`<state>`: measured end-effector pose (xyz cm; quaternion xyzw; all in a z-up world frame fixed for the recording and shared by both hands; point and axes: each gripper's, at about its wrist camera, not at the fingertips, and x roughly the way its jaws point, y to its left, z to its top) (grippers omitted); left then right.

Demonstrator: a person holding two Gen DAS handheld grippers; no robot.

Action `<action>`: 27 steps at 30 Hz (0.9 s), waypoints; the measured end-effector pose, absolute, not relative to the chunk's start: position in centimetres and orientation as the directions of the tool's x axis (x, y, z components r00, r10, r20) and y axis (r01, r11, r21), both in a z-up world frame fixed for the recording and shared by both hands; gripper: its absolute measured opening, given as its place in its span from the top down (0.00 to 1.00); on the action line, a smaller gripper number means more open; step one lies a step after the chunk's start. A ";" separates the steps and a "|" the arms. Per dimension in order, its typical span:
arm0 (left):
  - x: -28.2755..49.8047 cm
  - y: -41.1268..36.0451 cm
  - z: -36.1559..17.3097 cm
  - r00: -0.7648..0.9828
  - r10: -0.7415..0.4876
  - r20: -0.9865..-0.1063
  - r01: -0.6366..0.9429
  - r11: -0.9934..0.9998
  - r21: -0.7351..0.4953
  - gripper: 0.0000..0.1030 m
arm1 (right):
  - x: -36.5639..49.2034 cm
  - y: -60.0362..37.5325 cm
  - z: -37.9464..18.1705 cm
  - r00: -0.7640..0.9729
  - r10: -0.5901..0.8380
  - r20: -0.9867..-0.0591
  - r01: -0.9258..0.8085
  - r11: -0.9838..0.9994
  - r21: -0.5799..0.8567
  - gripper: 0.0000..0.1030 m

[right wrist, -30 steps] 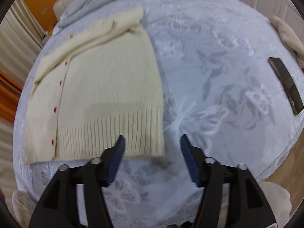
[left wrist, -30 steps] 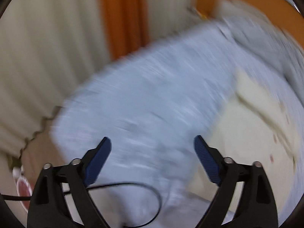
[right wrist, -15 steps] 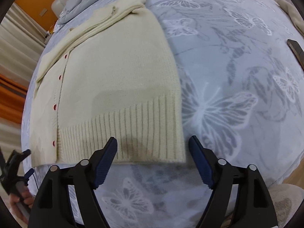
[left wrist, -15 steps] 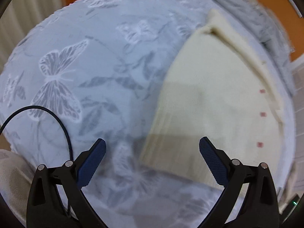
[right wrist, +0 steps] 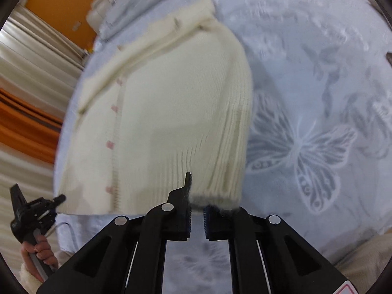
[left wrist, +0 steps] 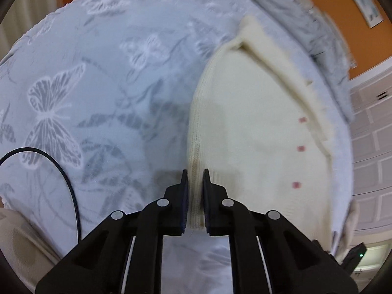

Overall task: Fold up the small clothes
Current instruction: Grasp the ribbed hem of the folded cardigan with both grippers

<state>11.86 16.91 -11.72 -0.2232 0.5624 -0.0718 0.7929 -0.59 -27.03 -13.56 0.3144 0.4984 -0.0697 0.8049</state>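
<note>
Left wrist view: the left gripper (left wrist: 195, 183) has just closed its fingers (left wrist: 184, 186) on the hem corner of the cream cardigan (left wrist: 250, 134), which lies flat on the butterfly-print bed (left wrist: 98, 85). Half a second ago these fingers stood wide, above the cloth.

Right wrist view: the right gripper (right wrist: 196, 196) has likewise just closed, pinching the ribbed hem at the other corner, though blur makes the hold hard to judge; earlier it hovered wide short of the hem. The grasp step looks done; next, both corners likely lift together towards the collar.
</note>
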 end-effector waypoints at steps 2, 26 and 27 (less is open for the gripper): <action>11.4 17.4 -9.9 0.378 -0.408 -0.831 -0.115 0.870 -0.480 0.92 | -1.1 -27.1 -11.4 0.534 0.205 -0.820 0.407 0.788 0.462 0.94; 10.5 18.0 -12.5 0.355 -0.336 -0.873 -0.151 0.901 -0.408 0.09 | -3.0 -31.2 -11.4 0.397 0.067 -0.916 0.480 0.835 0.269 0.32; 11.0 17.6 -13.5 0.326 -0.333 -0.885 -0.156 0.904 -0.398 0.09 | -2.3 -31.3 -12.7 0.360 0.078 -0.930 0.498 0.826 0.263 0.32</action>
